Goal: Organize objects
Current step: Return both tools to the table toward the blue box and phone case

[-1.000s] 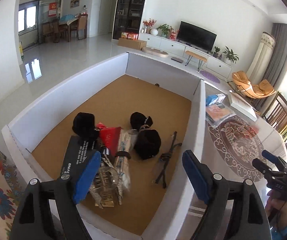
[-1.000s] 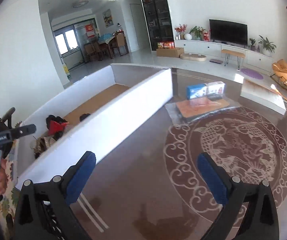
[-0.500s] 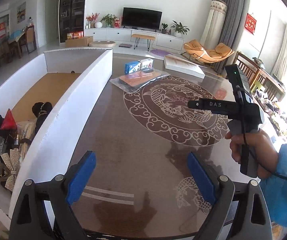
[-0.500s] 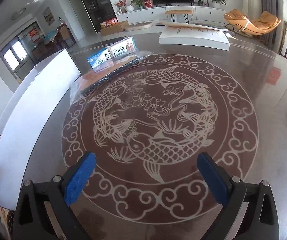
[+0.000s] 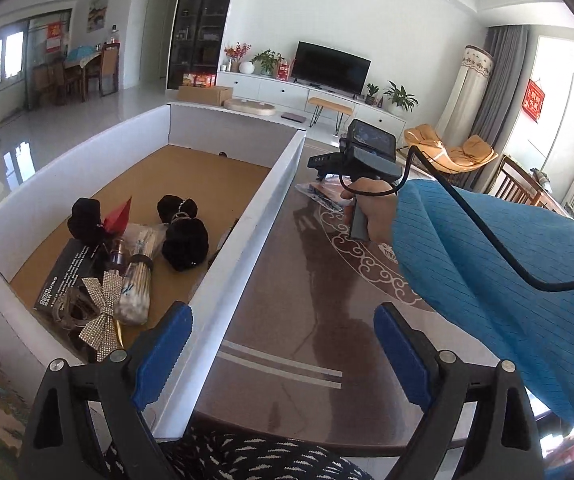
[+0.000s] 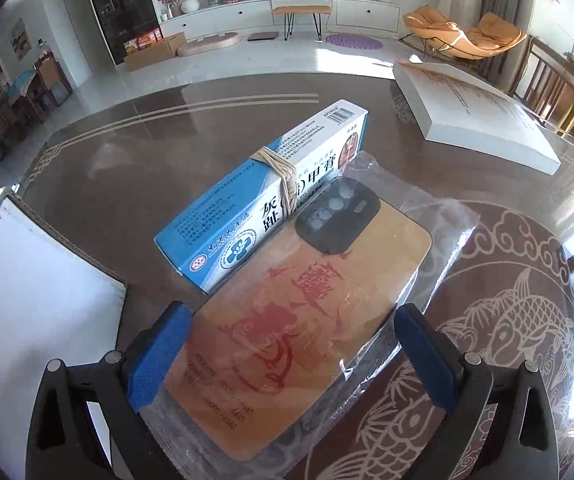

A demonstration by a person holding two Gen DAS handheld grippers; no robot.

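A phone case (image 6: 307, 292), orange with a red print and sealed in a clear bag, lies flat on the table. My right gripper (image 6: 291, 360) is open and low over it, a blue pad on each side of the case's near end. A blue and white carton (image 6: 247, 200) with a rubber band around it lies against the bag's far left edge. In the left wrist view, my left gripper (image 5: 283, 356) is open and holds nothing, straddling the near wall of the white box (image 5: 255, 232). A hand in a blue sleeve (image 5: 371, 216) holds the right gripper's handle beyond it.
The cork-floored box holds two black pouches (image 5: 185, 240), a bundle of cotton swabs (image 5: 139, 280), a sparkly bow (image 5: 103, 312), a black carton (image 5: 63, 276) and a red paper piece (image 5: 119, 214). A thick white book (image 6: 475, 120) lies at the table's far right.
My right gripper has swung across the table and come down over the bagged phone case, which now lies between its fingers. The left view has turned back towards the box.
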